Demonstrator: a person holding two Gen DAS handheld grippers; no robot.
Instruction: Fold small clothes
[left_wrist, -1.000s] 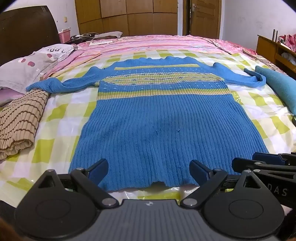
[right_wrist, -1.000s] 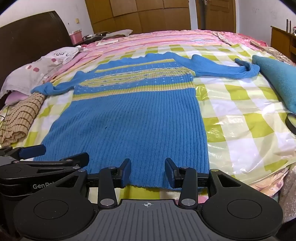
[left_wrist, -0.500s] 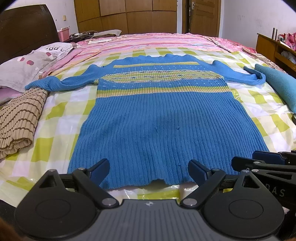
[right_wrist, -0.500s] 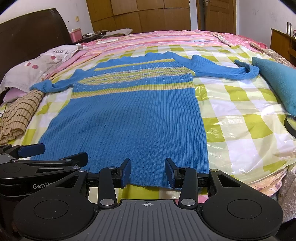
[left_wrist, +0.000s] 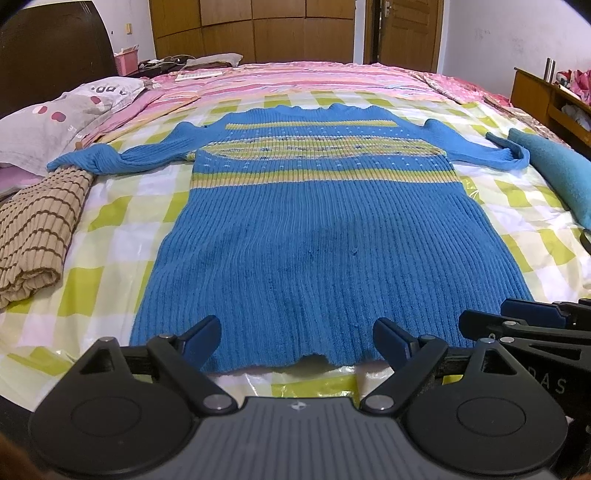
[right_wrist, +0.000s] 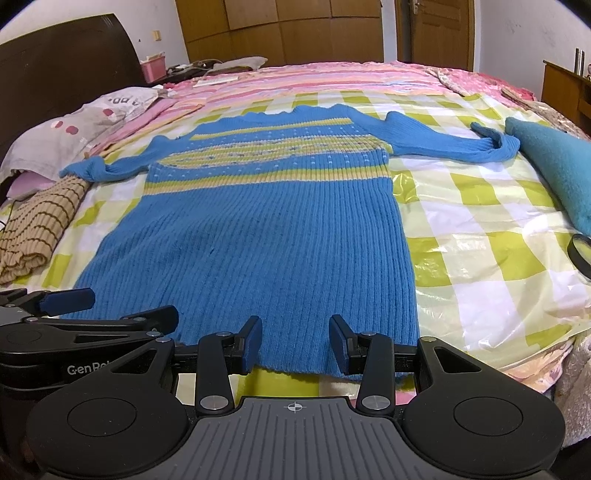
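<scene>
A blue ribbed sweater (left_wrist: 325, 236) with yellow bands lies flat on the bed, sleeves spread out to both sides, hem toward me. It also shows in the right wrist view (right_wrist: 266, 236). My left gripper (left_wrist: 297, 338) is open and empty, its fingers standing just above the left part of the hem. My right gripper (right_wrist: 295, 341) is open and empty over the right part of the hem. Each gripper shows at the edge of the other's view.
A yellow-checked plastic sheet (left_wrist: 122, 206) covers the bed. A folded tan striped garment (left_wrist: 33, 240) lies at the left, a teal folded cloth (right_wrist: 554, 162) at the right. Pillows (left_wrist: 62, 118) lie at far left. A black round object (right_wrist: 581, 254) sits at the right edge.
Both grippers have drawn back a little and risen slightly, so the whole sweater sits a bit farther away. The sweater has not moved. Both grippers stay open.
</scene>
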